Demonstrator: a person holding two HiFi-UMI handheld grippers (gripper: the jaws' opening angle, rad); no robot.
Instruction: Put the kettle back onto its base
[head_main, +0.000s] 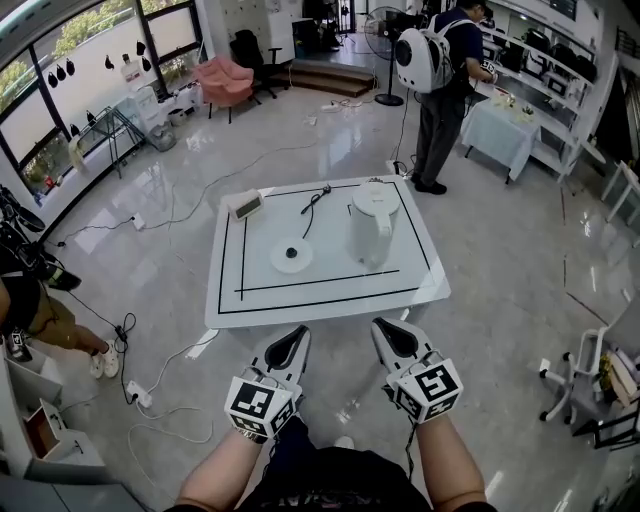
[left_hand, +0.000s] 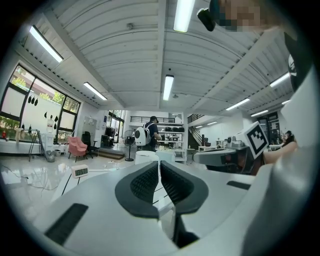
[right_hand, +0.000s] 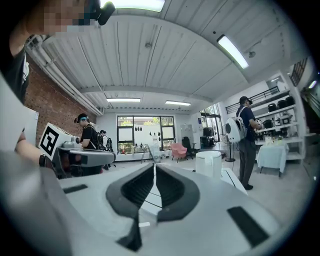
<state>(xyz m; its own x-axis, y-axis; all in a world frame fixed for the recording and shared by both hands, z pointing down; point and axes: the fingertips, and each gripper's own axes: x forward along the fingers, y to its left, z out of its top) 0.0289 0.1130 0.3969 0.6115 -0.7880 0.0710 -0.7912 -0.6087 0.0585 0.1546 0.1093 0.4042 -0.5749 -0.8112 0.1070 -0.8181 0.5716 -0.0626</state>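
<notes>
A white kettle (head_main: 372, 222) stands upright on the right half of a low white table (head_main: 330, 300). Its round white base (head_main: 291, 256) lies to the kettle's left, with a black cord running toward the table's far edge. My left gripper (head_main: 296, 338) and right gripper (head_main: 381, 328) hover side by side just short of the table's near edge, both shut with nothing between the jaws. The kettle (right_hand: 208, 163) shows ahead in the right gripper view, and its top (left_hand: 146, 157) peeks over the jaws in the left gripper view.
A small digital clock (head_main: 245, 205) sits at the table's far left corner. A person with a white backpack (head_main: 436, 75) stands beyond the table by shelves. Cables and a power strip (head_main: 138, 395) lie on the floor at left. A rolling chair base (head_main: 580, 385) stands at right.
</notes>
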